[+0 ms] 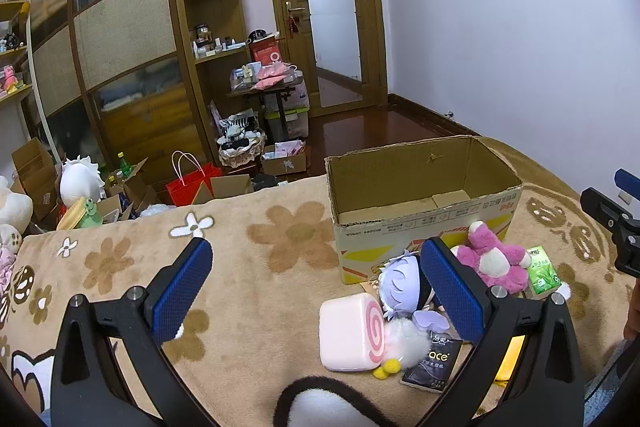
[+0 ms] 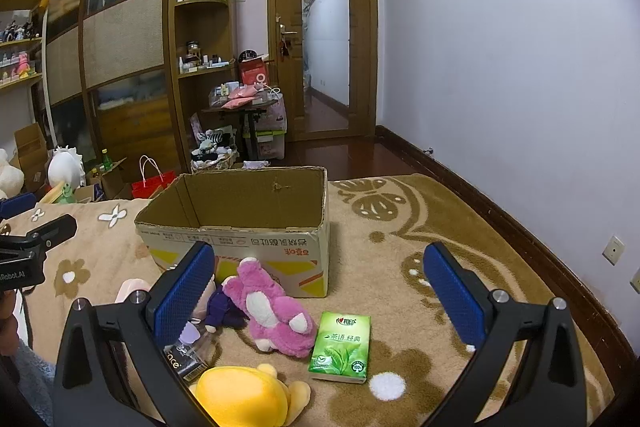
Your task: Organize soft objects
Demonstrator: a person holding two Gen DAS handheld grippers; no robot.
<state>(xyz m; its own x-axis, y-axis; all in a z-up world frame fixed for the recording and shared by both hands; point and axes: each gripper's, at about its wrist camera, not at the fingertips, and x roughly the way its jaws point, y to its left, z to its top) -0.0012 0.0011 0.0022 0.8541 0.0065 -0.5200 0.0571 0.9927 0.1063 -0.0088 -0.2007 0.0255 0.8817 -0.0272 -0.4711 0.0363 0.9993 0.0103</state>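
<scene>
An open, empty cardboard box (image 1: 420, 187) (image 2: 240, 223) stands on the flowered blanket. In front of it lie a pink plush bear (image 1: 494, 261) (image 2: 272, 307), a lilac-haired doll (image 1: 400, 287), a pink swirl cushion (image 1: 350, 333), a green tissue pack (image 1: 543, 271) (image 2: 342, 347), a black tissue pack (image 1: 434, 363) and a yellow plush (image 2: 244, 397). My left gripper (image 1: 316, 291) is open and empty above the cushion. My right gripper (image 2: 318, 297) is open and empty above the bear and the green pack.
The blanket (image 1: 260, 267) covers a bed whose far edge drops to a cluttered floor with boxes, a red bag (image 1: 192, 183) and a white plush (image 1: 80, 179). A wardrobe, shelves and a door stand behind. A wall (image 2: 520, 67) runs along the right.
</scene>
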